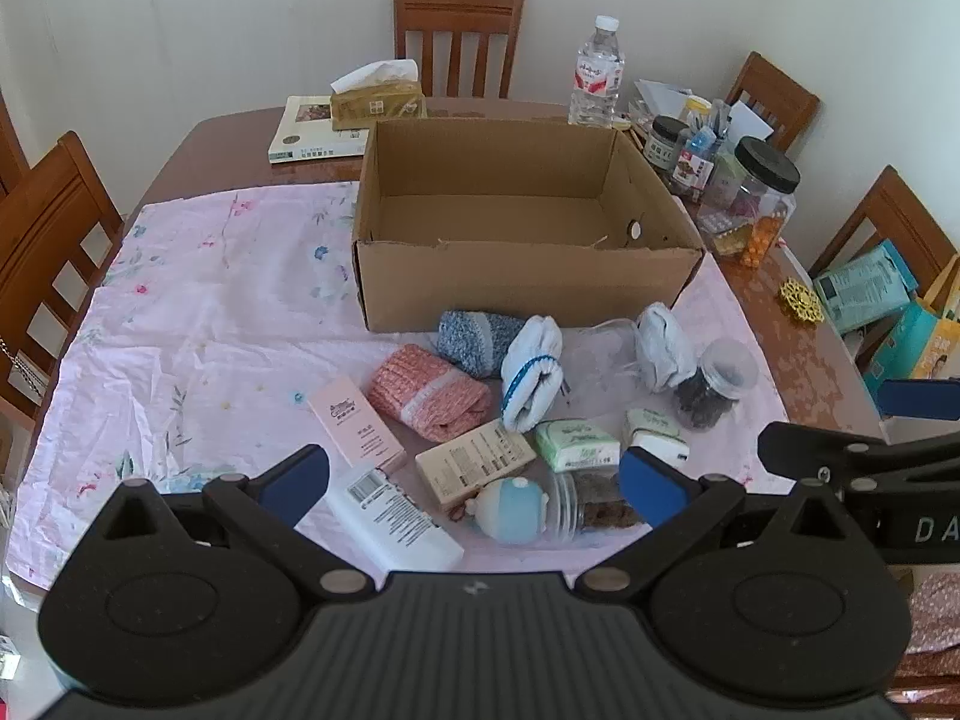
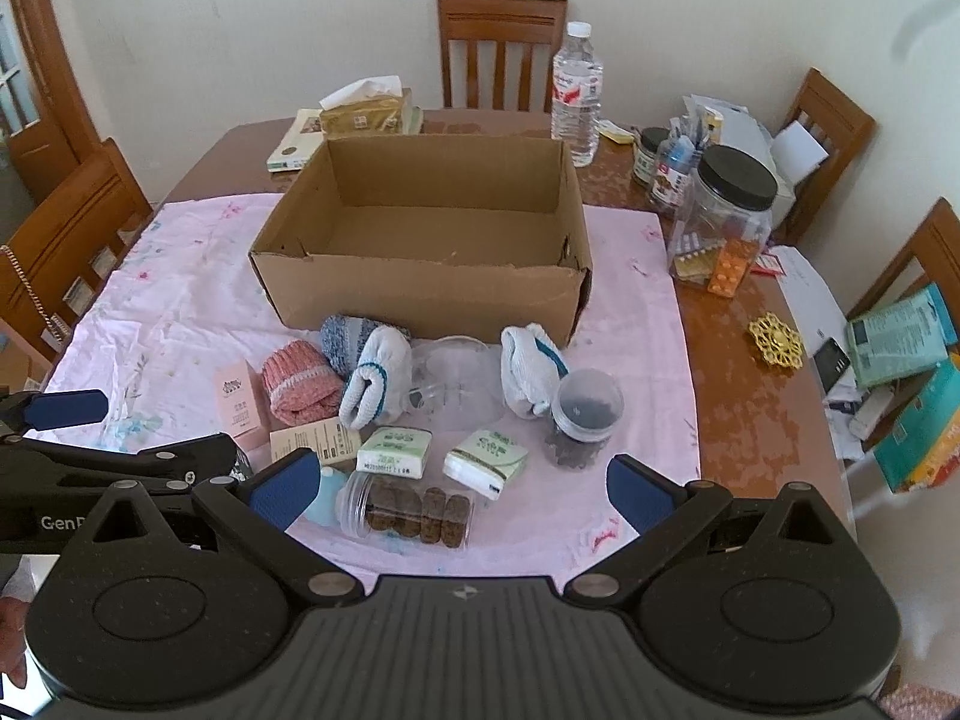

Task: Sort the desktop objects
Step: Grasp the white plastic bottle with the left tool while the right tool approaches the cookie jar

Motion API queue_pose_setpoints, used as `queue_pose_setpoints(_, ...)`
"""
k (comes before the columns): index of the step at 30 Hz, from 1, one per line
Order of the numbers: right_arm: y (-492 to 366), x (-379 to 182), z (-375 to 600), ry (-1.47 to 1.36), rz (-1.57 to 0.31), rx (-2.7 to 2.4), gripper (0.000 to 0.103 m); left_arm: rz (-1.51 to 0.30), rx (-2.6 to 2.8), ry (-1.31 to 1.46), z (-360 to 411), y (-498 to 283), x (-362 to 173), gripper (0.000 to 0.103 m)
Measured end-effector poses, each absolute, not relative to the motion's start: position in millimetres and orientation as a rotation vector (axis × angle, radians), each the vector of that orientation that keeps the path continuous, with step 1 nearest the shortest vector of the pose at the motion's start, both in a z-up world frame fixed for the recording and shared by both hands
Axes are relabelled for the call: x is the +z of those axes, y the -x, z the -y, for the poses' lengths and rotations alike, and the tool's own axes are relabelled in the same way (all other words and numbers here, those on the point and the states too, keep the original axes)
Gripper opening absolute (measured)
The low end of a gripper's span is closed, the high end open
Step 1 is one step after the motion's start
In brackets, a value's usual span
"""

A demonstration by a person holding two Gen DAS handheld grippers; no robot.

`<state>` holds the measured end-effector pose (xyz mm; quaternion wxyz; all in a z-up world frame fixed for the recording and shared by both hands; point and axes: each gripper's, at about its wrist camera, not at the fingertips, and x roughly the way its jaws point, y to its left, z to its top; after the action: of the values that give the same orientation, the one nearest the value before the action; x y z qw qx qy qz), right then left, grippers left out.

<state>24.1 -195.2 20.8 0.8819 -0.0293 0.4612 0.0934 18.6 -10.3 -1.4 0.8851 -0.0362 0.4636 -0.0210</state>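
Two grippers, both with blue-padded fingers spread wide and holding nothing: left gripper (image 1: 474,483) above the near edge of the pink floral cloth (image 1: 198,324), right gripper (image 2: 462,492) just beside it on the right. Between the left fingers: a white tube (image 1: 396,519) lying flat, a beige carton (image 1: 474,468), a pale blue round toy (image 1: 513,507) and a clear jar of brown biscuits (image 2: 408,510) on its side. Between the right fingers, that same biscuit jar, with two green tissue packs (image 2: 396,450) (image 2: 487,459) just behind. Further out, a pink carton (image 1: 357,423) beside a pink knitted sock roll (image 1: 429,399), a blue-grey sock roll (image 1: 477,339), two white sock rolls (image 1: 531,372) (image 2: 531,375) with a clear plastic container (image 2: 459,375) between them, and a small jar of dark bits (image 2: 585,417) touching the right-hand white roll. Behind all these, an open, empty cardboard box (image 2: 420,294) on the cloth. Beyond, on the bare wooden table (image 2: 720,324): a tissue box (image 1: 378,99) on a book (image 1: 312,132), a water bottle (image 2: 576,93), a black-lidded jar of pill packs (image 2: 723,222), a gold ornament (image 2: 775,339). Wooden chairs (image 2: 501,51) all round.
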Motion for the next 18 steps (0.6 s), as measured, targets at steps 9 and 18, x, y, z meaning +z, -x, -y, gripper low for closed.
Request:
queue_pose_setpoints(9, -37.0, 19.3, 208.3, 0.092, -0.941, 0.294, 0.103, -0.937, -0.010, 0.068, 26.8, -22.5, -1.7, 0.102)
queue_pose_setpoints(18, -42.4, 16.9, 213.9, 0.060, -0.887, 0.366, 0.103, -0.918, -0.059, 0.071, 29.9, -26.4, -9.0, 0.102)
